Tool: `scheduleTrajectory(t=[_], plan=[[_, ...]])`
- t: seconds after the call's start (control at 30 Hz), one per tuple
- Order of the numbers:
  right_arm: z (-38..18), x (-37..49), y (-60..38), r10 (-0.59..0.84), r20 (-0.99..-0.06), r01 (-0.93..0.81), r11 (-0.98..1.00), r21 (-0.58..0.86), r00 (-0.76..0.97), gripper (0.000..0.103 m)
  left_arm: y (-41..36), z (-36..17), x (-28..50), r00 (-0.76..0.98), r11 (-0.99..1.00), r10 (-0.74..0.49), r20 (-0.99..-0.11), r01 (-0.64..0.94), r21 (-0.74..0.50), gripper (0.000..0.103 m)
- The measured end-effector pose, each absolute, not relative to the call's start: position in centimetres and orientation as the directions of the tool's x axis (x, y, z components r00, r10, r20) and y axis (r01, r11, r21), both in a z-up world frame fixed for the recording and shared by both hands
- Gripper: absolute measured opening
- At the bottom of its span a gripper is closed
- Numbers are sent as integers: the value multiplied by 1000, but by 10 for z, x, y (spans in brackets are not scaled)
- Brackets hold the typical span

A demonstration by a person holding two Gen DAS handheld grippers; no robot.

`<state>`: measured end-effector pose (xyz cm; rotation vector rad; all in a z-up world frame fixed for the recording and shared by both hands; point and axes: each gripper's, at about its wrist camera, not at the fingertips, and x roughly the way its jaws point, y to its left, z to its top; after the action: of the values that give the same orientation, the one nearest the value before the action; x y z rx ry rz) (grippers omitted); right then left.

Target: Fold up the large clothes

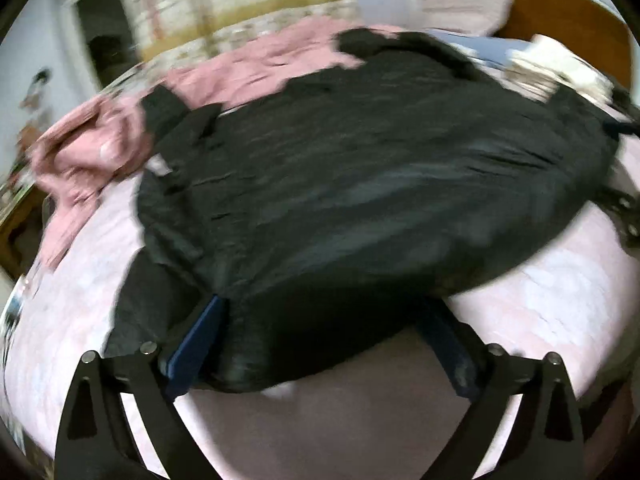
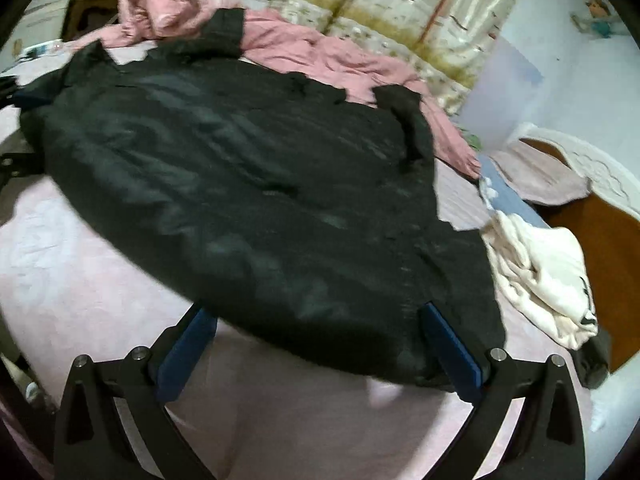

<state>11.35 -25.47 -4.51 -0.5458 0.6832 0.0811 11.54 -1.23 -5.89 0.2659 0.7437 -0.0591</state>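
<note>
Only the right view shows the white garment (image 2: 548,276); both hand-held grippers (image 1: 320,332) (image 2: 320,344) gape, released, at the black garment (image 1: 360,184).

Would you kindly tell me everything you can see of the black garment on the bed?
The black garment is large, dark and faintly shiny, like a thin padded coat, with shallow wrinkles. It lies spread nearly flat on the pale pink bed sheet, one sleeve overlapping the pink clothing behind it. A white garment lies bunched at one side. Its near hem sits between the wide-open fingers of the left tool and right tool; blur hides finer details.
</note>
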Motion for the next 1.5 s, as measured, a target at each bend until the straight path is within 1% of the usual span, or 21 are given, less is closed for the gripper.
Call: scheduleTrajectory(t=[0.17,0.23,0.3,0.33,0.37,0.4,0.43,0.5,0.53,0.63,0.8,0.93,0.97,1.0,1.03,1.07,1.1,1.17,1.27,1.4,1.5], plan=[[-38,129,-276,-179,-603,-146,882,-449,777,102,7,-59,123,745,976,131,-655,19,217,94],[-36,133,-282,-165,-614,-143,896,-420,772,88,7,-61,123,746,970,160,-647,4,245,89],[-37,134,-284,-135,-635,-167,904,-393,761,57,6,-60,122,751,967,170,-638,-1,256,83],[-38,133,-283,-122,-638,-180,904,-388,760,51,6,-60,121,753,965,177,-634,-6,263,72],[-38,133,-280,-114,-638,-191,901,-389,762,42,7,-59,121,752,964,179,-634,-7,264,54],[-39,131,-278,-107,-640,-203,897,-391,761,33,8,-59,120,749,966,174,-640,-2,260,43],[-38,130,-278,-100,-642,-210,898,-388,760,30,7,-59,119,746,965,178,-641,-4,263,23],[-34,124,-281,-78,-642,-205,912,-355,762,20,8,-57,112,737,963,196,-647,-21,268,15],[-32,120,-282,-68,-645,-205,919,-338,761,20,9,-56,103,733,968,184,-655,-17,252,13],[-23,90,-291,4,-651,-224,940,-256,759,20,14,-52,70,737,976,150,-659,-2,220,13],[-20,39,-288,41,-649,-245,943,-227,760,20,29,-42,46,716,993,79,-694,1,114,15],[-9,36,-291,28,-621,-206,954,-218,783,26,34,-36,46,727,997,60,-684,-12,74,25],[-8,40,-294,15,-621,-188,958,-215,784,33,34,-33,47,732,997,66,-678,-21,75,39],[-8,42,-296,4,-622,-176,961,-215,783,44,34,-31,47,735,995,88,-672,-41,86,48],[-6,45,-298,-4,-625,-166,963,-212,780,51,35,-28,46,742,992,120,-660,-72,99,66],[-5,48,-301,-8,-628,-159,965,-210,778,65,35,-26,46,752,989,144,-644,-98,107,71],[-4,50,-305,-5,-627,-156,967,-201,779,72,35,-25,45,757,989,146,-637,-102,106,71],[-2,54,-314,8,-630,-140,977,-160,776,75,34,-26,46,752,990,137,-645,-85,112,71],[5,60,-321,48,-635,-155,981,-115,771,76,36,-20,50,764,990,132,-632,-77,115,71],[33,72,-315,36,-571,-156,974,-163,820,80,40,4,67,797,990,139,-588,-90,112,72],[57,93,-313,33,-531,-139,977,-160,846,86,41,22,94,805,988,151,-574,-106,112,79]])
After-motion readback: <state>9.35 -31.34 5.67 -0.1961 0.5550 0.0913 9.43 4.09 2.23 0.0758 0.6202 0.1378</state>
